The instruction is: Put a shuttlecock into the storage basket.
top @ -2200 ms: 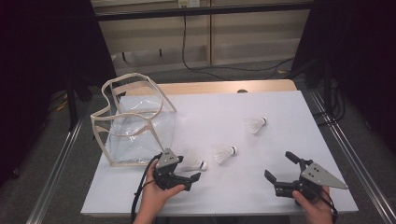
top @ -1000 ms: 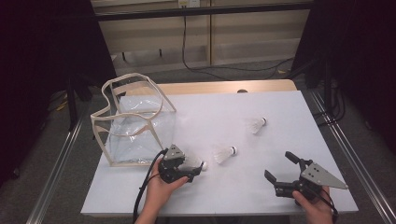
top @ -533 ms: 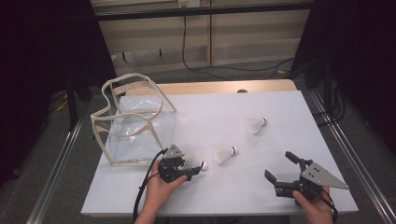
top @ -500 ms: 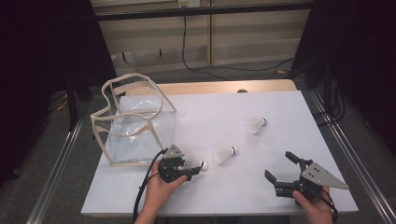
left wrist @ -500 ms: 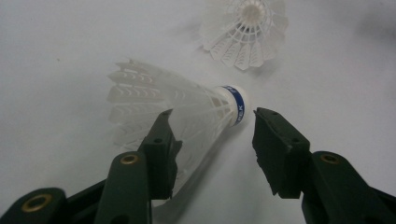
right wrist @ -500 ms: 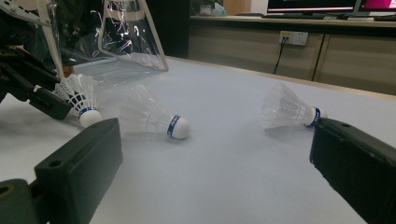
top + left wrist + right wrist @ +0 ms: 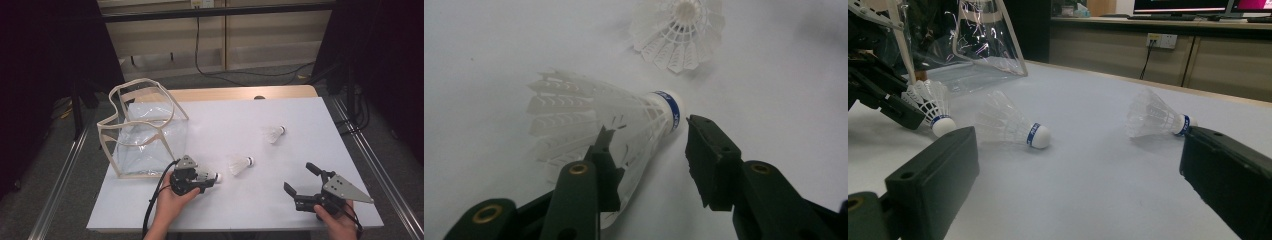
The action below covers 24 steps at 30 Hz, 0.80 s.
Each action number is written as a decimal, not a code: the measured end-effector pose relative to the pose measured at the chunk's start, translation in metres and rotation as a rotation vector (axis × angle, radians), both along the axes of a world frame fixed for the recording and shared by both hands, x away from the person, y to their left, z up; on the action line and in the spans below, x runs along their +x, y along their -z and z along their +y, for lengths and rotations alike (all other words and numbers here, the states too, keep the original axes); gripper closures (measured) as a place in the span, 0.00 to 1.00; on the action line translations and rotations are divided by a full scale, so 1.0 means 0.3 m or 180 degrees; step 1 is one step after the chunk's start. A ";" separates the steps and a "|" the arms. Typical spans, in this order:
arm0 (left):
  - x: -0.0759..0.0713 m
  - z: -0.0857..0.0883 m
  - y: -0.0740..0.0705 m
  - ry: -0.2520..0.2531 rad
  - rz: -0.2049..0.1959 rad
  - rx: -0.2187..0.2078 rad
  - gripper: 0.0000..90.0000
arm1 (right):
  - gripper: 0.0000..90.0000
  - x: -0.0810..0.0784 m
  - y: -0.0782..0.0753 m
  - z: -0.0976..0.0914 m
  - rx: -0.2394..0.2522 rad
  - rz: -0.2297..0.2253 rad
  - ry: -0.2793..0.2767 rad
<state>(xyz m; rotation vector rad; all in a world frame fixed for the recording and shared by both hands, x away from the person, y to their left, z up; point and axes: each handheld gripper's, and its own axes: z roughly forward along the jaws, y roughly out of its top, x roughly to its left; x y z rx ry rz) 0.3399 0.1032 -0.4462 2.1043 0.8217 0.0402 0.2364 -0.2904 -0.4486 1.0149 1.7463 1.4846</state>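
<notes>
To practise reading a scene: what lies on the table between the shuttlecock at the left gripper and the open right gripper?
One more shuttlecock, lying on its side on the white table, as the high view shows.

Overhead light keeps the white tabletop bright and pretty even in the high view, while everything around it drops into near black. Shadows are soft and small. The left gripper view is hazy, with the near shuttlecock slightly washed out. The clear bag catches sparkly glare.
</notes>
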 end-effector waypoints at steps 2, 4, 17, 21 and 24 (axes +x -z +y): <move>-0.001 -0.001 0.001 0.0001 0.0009 -0.0003 0.70 | 0.02 0.000 0.000 0.000 0.0007 0.0003 0.0000; -0.002 -0.002 0.001 0.0005 0.0007 0.0004 0.71 | 0.02 -0.001 0.000 0.000 0.0006 0.0002 0.0000; -0.001 -0.001 0.001 0.0013 0.0030 0.0002 0.81 | 0.02 -0.001 0.000 0.000 0.0006 0.0003 0.0001; -0.001 -0.001 0.000 0.0014 0.0046 0.0024 0.83 | 0.02 -0.001 0.000 0.000 0.0011 -0.0008 0.0005; -0.002 -0.001 -0.002 0.0014 0.0077 0.0023 0.84 | 0.02 -0.002 -0.001 -0.001 0.0012 -0.0005 0.0007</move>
